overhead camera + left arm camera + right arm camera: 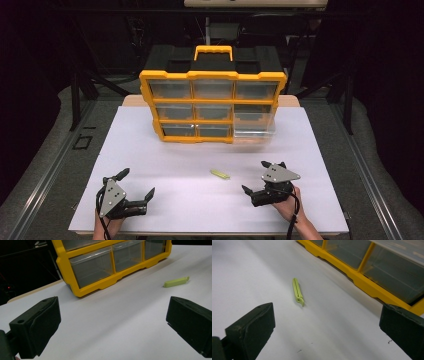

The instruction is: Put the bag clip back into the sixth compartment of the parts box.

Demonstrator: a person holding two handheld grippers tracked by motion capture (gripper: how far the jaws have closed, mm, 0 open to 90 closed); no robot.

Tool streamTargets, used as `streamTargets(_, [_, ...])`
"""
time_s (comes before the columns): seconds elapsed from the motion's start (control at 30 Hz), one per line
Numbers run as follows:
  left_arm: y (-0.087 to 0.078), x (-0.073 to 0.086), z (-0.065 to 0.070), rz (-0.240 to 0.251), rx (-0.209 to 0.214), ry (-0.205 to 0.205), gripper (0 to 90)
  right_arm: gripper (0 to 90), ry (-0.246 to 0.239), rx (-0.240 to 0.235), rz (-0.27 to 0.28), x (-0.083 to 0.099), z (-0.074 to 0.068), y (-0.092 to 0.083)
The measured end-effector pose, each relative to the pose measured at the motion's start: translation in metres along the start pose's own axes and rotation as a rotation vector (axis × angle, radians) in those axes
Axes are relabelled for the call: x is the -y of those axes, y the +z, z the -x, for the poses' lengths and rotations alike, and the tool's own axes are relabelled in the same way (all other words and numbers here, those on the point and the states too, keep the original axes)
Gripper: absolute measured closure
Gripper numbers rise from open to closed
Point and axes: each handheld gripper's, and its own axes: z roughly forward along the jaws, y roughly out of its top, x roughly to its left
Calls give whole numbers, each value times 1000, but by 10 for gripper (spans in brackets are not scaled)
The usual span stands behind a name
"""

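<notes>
Side by side at the near edge of the white surface (150, 150), the left tongs (137, 185) and right tongs (255, 176) are both spread wide, gripping nothing. Between them, slightly farther out, a small yellow-green clip (220, 174) lies flat and untouched. Behind it stands a yellow-framed drawer organizer (212, 105), its lower-right clear drawer (255, 131) pulled partly out toward the tongs.

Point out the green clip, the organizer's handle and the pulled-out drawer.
green clip (297, 290): right gripper view, middle of its length.
organizer's handle (213, 49): high view, top bar of the yellow handle.
pulled-out drawer (254, 128): high view, clear front of the bottom right drawer.
</notes>
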Motion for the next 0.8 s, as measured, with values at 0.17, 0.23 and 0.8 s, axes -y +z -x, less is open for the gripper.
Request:
streamTargets(0.17, [0, 0, 0, -1, -3, 2, 0, 0, -11, -20, -27, -6, 0, 10])
streamTargets(0.23, [1, 0, 0, -3, -3, 1, 0, 0, -12, -29, -38, -9, 0, 14])
streamTargets(0.8, [2, 0, 0, -4, 1, 4, 0, 0, -64, -130, -145, -26, -9, 45])
